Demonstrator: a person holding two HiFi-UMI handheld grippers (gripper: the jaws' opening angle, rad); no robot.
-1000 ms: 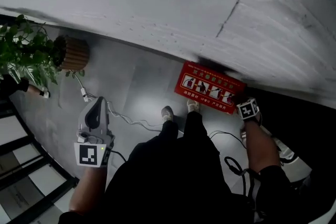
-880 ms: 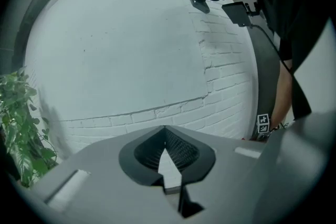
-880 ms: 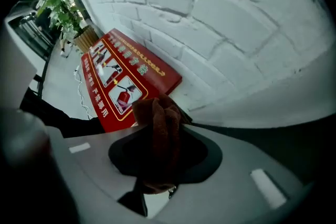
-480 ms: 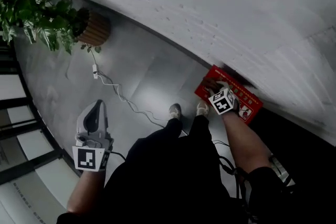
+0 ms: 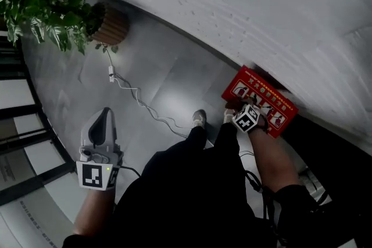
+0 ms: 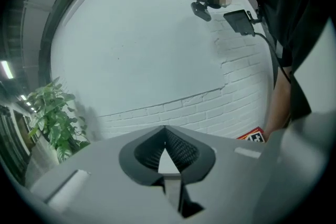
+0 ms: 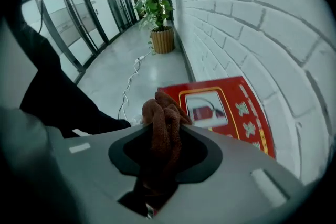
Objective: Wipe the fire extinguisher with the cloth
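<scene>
A red fire extinguisher box [image 5: 263, 99] stands on the floor against the white brick wall; its front panel [image 7: 206, 108] shows an extinguisher. My right gripper [image 5: 240, 113] points steeply down just over the box's near edge, its marker cube on top. In the right gripper view my right gripper [image 7: 167, 126] is shut on a bunched brown cloth [image 7: 164, 113], which sticks out past the jaws in front of the box [image 7: 247, 113]. My left gripper [image 5: 106, 113] is held out at the lower left, far from the box. Its jaws meet at the tips in the left gripper view [image 6: 166, 131], with nothing between them.
A leafy plant [image 5: 46, 6] in a ribbed wooden pot [image 5: 113, 26] stands by the wall at the far left. A white cable [image 5: 136, 100] runs across the grey floor toward the person's shoes [image 5: 199, 118]. Glass partitions [image 7: 79, 18] line the corridor's other side.
My right gripper has swung from beside the red box to over its near edge and has rolled. The head view has turned, so the plant and box sit further right. The left gripper shifted slightly.
</scene>
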